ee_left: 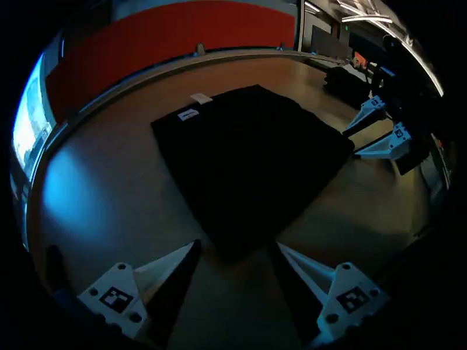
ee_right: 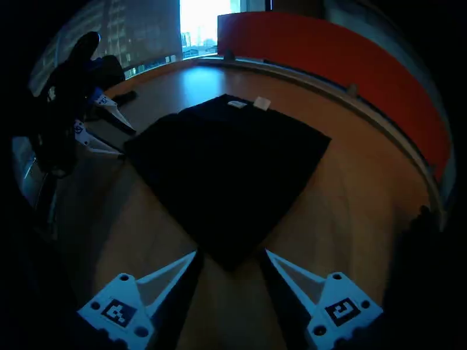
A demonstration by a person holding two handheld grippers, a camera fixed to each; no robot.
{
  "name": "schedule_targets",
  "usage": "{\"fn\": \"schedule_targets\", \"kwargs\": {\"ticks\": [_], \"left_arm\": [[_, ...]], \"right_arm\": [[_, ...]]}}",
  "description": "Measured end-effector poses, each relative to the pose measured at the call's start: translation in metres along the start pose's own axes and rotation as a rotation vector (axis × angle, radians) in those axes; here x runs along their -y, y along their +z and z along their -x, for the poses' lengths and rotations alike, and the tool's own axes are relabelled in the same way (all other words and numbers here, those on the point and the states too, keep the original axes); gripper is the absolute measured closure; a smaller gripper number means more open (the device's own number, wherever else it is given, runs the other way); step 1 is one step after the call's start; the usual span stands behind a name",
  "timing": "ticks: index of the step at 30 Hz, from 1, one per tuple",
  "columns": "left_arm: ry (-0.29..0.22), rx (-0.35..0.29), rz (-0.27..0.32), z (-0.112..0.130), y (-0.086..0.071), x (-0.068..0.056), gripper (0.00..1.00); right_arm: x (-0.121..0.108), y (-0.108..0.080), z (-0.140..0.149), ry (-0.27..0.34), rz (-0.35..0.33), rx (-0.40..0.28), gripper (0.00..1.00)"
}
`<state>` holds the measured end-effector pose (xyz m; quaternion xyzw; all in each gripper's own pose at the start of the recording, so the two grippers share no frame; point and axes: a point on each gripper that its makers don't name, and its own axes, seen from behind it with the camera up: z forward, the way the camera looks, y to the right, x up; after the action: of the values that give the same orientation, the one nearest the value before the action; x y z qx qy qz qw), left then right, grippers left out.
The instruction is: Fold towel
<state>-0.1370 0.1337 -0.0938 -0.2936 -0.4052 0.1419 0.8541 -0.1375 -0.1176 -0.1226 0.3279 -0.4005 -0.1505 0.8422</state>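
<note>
A black towel [ee_left: 251, 157] lies flat on the wooden table, with two small white tags [ee_left: 188, 114] near its far edge. My left gripper [ee_left: 236, 248] is open, its white fingers straddling the towel's near corner without pressing it. In the right gripper view the same towel [ee_right: 227, 160] spreads ahead, and my right gripper [ee_right: 230, 256] is open around another corner of it. The right gripper [ee_left: 359, 143] also appears far right in the left gripper view, open at the towel's edge. The left gripper [ee_right: 119, 140] appears at the left of the right gripper view.
The wooden table [ee_left: 117, 192] has a curved raised rim [ee_left: 175, 64] at the back, with a red panel [ee_left: 175, 35] behind it. Bright windows [ee_right: 201, 23] stand beyond the table. A dark bag or object [ee_left: 344, 81] rests at the far right.
</note>
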Motion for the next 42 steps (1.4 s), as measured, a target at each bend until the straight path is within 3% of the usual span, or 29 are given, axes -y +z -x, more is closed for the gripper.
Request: {"fn": "schedule_targets", "kwargs": {"ticks": [8, 14, 20, 22, 24, 26, 35, 42], "left_arm": [[0.001, 0.000, 0.002, 0.000, 0.000, -0.002, 0.23], [0.010, 0.006, 0.011, 0.000, 0.000, -0.006, 0.32], [0.021, 0.008, 0.017, -0.001, 0.000, -0.011, 0.49], [0.021, 0.007, 0.015, -0.001, 0.001, -0.011, 0.64], [0.017, 0.008, 0.010, -0.002, 0.002, -0.011, 0.80], [0.009, 0.010, 0.002, -0.003, 0.002, -0.010, 0.85], [-0.010, 0.026, 0.006, -0.003, -0.003, -0.010, 0.88], [-0.024, 0.010, -0.002, -0.012, -0.018, -0.012, 0.88]], "right_arm": [[-0.005, 0.000, 0.000, 0.009, 0.003, 0.007, 0.56], [-0.001, 0.001, 0.000, -0.008, -0.005, 0.007, 0.66], [0.001, 0.002, 0.000, -0.008, -0.012, 0.010, 0.83], [0.001, 0.002, 0.000, -0.006, -0.012, 0.011, 0.86], [0.001, 0.001, 0.000, -0.004, -0.010, 0.011, 0.88], [0.000, 0.000, 0.001, -0.004, -0.006, 0.010, 0.88], [0.004, -0.008, -0.007, 0.004, -0.006, -0.018, 0.88], [0.005, -0.023, -0.021, -0.004, 0.001, -0.046, 0.88]]}}
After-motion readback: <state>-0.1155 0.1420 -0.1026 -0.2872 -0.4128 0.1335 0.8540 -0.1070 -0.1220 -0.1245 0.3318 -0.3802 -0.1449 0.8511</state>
